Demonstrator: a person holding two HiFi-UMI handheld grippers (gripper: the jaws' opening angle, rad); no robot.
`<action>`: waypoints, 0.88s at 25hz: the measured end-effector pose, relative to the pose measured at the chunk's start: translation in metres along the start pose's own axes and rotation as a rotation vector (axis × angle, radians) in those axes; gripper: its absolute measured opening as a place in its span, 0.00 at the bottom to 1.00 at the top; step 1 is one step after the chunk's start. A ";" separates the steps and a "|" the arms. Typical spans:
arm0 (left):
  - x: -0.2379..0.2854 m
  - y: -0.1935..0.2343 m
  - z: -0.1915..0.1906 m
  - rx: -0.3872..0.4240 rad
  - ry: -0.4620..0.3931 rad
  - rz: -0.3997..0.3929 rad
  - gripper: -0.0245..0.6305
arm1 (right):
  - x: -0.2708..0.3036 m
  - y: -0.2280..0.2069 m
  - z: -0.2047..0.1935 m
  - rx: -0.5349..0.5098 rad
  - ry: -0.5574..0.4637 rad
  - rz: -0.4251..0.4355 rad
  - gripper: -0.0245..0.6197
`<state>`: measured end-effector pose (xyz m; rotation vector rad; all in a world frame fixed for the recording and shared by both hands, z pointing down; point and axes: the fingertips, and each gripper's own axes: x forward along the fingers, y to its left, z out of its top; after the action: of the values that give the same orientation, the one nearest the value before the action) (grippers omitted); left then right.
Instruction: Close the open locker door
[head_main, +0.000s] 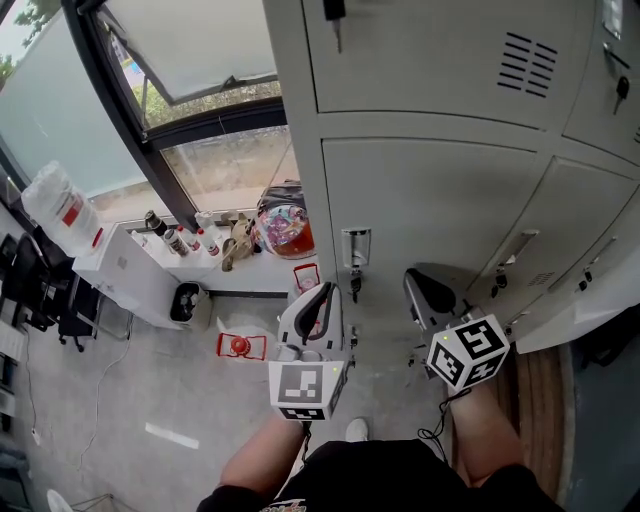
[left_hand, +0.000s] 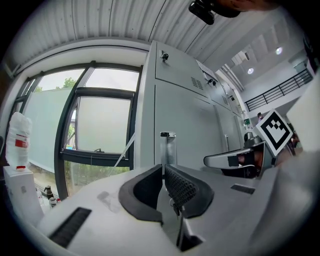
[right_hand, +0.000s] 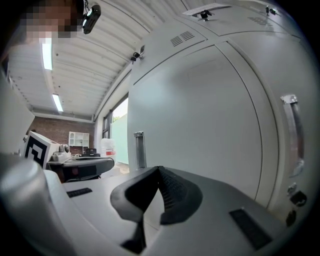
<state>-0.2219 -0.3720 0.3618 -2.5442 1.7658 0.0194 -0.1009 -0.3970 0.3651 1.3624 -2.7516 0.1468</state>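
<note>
Lockers (head_main: 430, 200) fill the head view. The locker door (head_main: 600, 240) at far right seems angled out from the row, and its outer edge is cut off by the frame. Left gripper (head_main: 322, 298) and right gripper (head_main: 422, 285) sit side by side, pointed at the locker fronts. Both have their jaws closed together and hold nothing.

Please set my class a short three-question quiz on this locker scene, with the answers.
1. True or false: the left gripper is gripping a door handle.
2. The right gripper has its jaws: A) wide apart B) together, empty C) closed on a key
3. In the head view, on which side of the lockers is the window?
Key: 1 false; 2 B; 3 left.
</note>
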 end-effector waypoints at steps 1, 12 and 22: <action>-0.004 -0.004 0.000 -0.002 0.001 -0.001 0.08 | -0.005 0.002 0.000 -0.003 -0.001 0.003 0.12; -0.055 -0.077 -0.008 -0.036 0.042 -0.023 0.07 | -0.087 0.023 -0.008 -0.047 0.012 0.057 0.12; -0.118 -0.149 -0.007 -0.040 0.049 0.006 0.07 | -0.179 0.050 -0.017 -0.070 0.008 0.117 0.12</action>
<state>-0.1239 -0.2095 0.3774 -2.5890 1.8075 -0.0072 -0.0319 -0.2242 0.3610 1.1826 -2.8014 0.0611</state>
